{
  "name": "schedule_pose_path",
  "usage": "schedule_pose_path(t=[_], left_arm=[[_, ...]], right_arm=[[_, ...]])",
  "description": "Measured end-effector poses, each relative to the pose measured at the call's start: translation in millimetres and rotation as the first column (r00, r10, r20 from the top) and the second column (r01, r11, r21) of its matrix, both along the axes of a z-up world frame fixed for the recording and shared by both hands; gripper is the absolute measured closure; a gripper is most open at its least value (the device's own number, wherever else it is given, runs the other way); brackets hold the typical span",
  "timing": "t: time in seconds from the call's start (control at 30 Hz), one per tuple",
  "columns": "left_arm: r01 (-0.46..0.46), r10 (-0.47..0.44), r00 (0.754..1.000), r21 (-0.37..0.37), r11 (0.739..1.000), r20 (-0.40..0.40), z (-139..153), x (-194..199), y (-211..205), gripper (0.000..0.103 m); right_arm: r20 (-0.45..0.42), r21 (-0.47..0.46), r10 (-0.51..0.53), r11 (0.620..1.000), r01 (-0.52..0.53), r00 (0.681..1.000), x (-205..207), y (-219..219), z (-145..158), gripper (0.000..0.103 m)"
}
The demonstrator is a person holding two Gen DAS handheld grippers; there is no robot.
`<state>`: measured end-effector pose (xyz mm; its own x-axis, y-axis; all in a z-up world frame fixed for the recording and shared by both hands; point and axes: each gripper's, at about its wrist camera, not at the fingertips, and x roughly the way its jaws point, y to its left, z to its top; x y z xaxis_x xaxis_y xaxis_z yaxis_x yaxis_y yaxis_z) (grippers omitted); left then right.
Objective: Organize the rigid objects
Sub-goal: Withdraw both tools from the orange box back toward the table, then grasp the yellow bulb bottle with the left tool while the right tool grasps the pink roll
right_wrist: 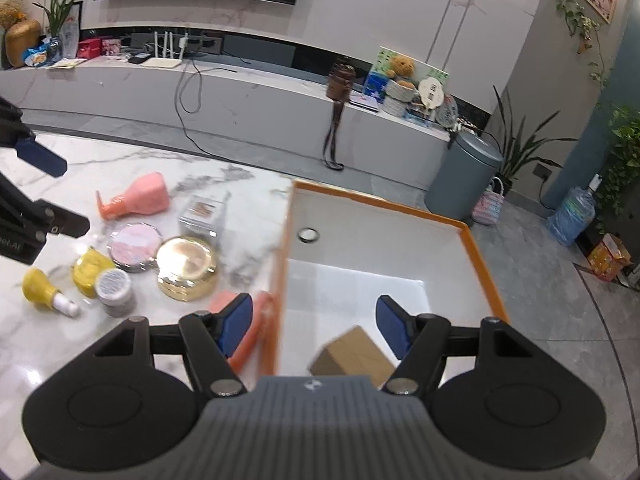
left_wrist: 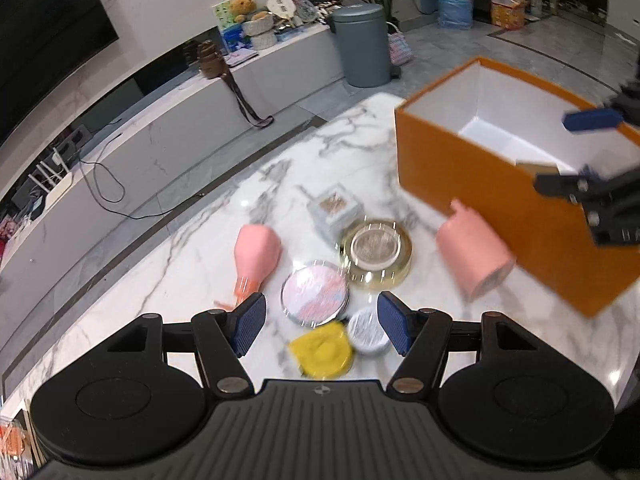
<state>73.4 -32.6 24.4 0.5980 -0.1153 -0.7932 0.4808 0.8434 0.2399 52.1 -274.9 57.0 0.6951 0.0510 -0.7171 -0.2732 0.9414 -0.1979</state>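
Hovering over marble table (left_wrist: 168,272), left gripper (left_wrist: 320,324) jaws apart, empty, above yellow cap (left_wrist: 322,350); right gripper (right_wrist: 316,326) agape above small brown cardboard box (right_wrist: 354,354) inside orange box (right_wrist: 486,264).

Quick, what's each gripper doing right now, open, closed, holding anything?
Left gripper: open, holding nothing, above the small cosmetics on the white marble table.
Right gripper: open, holding nothing, over the orange cardboard box.

Bench (left_wrist: 192,264): white marble, grey veining. Box (left_wrist: 472,184), right of frame: orange outside, white inside. Spray bottle (left_wrist: 258,252), centre left: pink. Round jar (left_wrist: 378,254), centre: gold. Compact (left_wrist: 314,292): pink-and-white marbled lid. Cap (left_wrist: 322,350), lower centre: yellow.
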Motion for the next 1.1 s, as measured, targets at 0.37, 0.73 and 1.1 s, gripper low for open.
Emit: schedule_pose_path(t=[0.37,0.73,1.1], left_arm=[[0.134,-0.127,0.988,0.079,0.988,-0.083,-51,-26,48,0.027],[0.226,-0.211,0.962,0.071,0.972,-0.176,-94,-28,63,0.027],[0.231,-0.231,0.951,-0.023,0.973,-0.204,-102,-17,65,0.044]], right_arm=[[-0.042,0.122,-0.024,0.992,0.029,0.999,-11,46,-18,0.031],[-0.086,0.144,-0.128,0.980,0.140,0.988,-15,75,-61,0.031],[-0.082,0.259,-0.381,0.884,0.389,0.921,-26,76,-96,0.032]])
